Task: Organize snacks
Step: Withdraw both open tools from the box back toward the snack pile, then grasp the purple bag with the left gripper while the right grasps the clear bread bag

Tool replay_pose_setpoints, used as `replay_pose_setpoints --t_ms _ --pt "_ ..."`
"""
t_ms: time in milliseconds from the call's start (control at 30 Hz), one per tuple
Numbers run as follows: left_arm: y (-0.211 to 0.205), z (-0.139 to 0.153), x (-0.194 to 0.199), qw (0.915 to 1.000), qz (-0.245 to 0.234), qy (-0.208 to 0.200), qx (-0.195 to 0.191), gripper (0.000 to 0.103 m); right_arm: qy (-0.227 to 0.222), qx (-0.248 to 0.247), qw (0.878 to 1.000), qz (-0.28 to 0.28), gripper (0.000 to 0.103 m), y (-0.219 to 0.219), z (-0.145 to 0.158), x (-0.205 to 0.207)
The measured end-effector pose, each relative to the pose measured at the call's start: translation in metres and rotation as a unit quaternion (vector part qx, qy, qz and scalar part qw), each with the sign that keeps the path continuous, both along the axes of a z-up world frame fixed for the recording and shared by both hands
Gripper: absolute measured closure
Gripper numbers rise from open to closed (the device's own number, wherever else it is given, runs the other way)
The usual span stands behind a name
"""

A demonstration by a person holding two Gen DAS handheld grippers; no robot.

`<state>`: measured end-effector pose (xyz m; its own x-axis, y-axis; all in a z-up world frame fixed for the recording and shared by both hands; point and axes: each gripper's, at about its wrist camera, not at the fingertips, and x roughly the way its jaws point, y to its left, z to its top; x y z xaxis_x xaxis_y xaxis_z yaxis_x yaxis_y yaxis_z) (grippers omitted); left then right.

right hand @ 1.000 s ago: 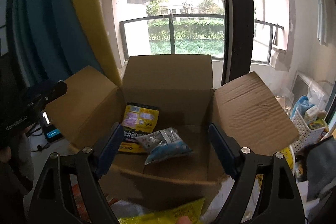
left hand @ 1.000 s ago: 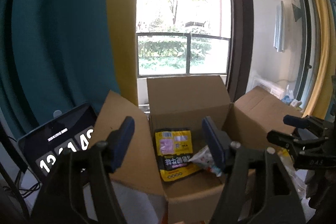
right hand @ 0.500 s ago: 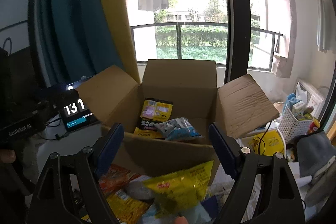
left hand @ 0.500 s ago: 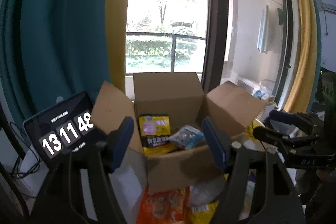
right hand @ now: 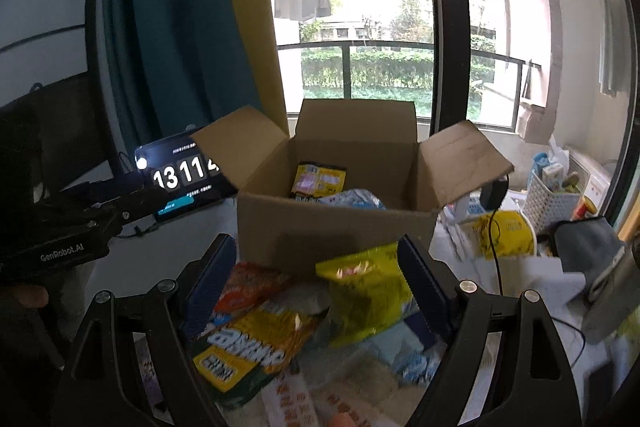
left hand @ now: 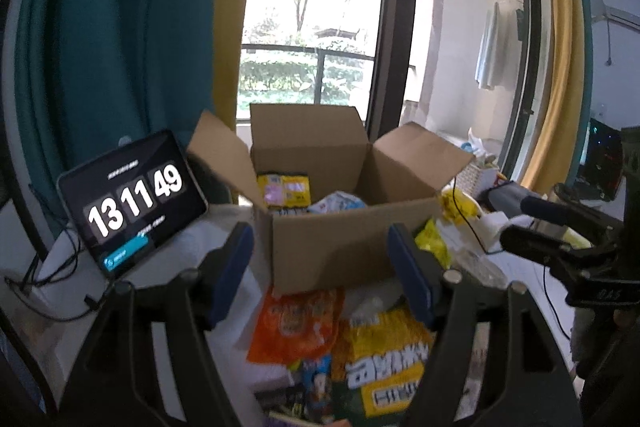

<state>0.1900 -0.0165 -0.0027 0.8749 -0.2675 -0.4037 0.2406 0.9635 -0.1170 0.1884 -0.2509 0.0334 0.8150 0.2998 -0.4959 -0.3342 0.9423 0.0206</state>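
An open cardboard box point(left hand: 332, 243) point(right hand: 328, 223) stands on the table with a yellow packet point(left hand: 284, 189) point(right hand: 318, 181) and a pale blue-white packet point(left hand: 338, 203) point(right hand: 354, 199) inside. Loose snack bags lie in front of it: an orange bag point(left hand: 298, 323) point(right hand: 250, 285), a yellow-green bag with white lettering point(left hand: 384, 359) point(right hand: 248, 343) and a bright yellow bag point(right hand: 368, 291). My left gripper point(left hand: 322, 275) is open and empty, held back from the box above the pile. My right gripper point(right hand: 314, 283) is open and empty over the same pile.
A tablet point(left hand: 132, 199) point(right hand: 182, 179) showing a clock leans left of the box. A white basket point(right hand: 550, 201), a yellow bag with a black cable point(right hand: 502, 231) and a grey cloth point(right hand: 592, 247) crowd the right side. Window and curtains stand behind.
Both grippers have drawn back from the box, which now looks smaller and farther. The pile of loose snack bags in front of it has come into view. Both stay open.
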Motion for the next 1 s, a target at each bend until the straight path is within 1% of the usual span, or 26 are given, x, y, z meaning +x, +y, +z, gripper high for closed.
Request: replay_pose_setpoints --t_ms 167,333,467,633,867,1000 --pt "0.010 -0.014 -0.025 0.9999 -0.004 0.012 -0.007 0.030 0.008 -0.007 1.000 0.000 0.018 0.005 -0.009 -0.023" --pt "0.017 -0.029 -0.044 0.9995 -0.006 0.030 -0.010 0.023 0.014 -0.015 1.000 -0.001 0.018 0.009 -0.019 -0.044" --pt "0.025 -0.040 -0.058 0.9989 -0.005 0.045 -0.016 0.023 0.021 -0.020 1.000 -0.001 0.018 0.014 -0.026 -0.057" --pt "0.033 -0.059 -0.075 0.9977 -0.003 0.066 -0.012 0.022 0.035 -0.040 0.999 0.000 0.018 0.020 -0.041 -0.072" --pt "0.045 -0.098 -0.092 0.9930 0.001 0.118 -0.006 0.022 0.070 -0.040 0.997 -0.002 0.018 0.024 -0.069 -0.087" --pt "0.050 -0.122 -0.099 0.9888 0.004 0.149 -0.007 0.021 0.095 -0.044 0.994 0.001 0.018 0.029 -0.088 -0.095"
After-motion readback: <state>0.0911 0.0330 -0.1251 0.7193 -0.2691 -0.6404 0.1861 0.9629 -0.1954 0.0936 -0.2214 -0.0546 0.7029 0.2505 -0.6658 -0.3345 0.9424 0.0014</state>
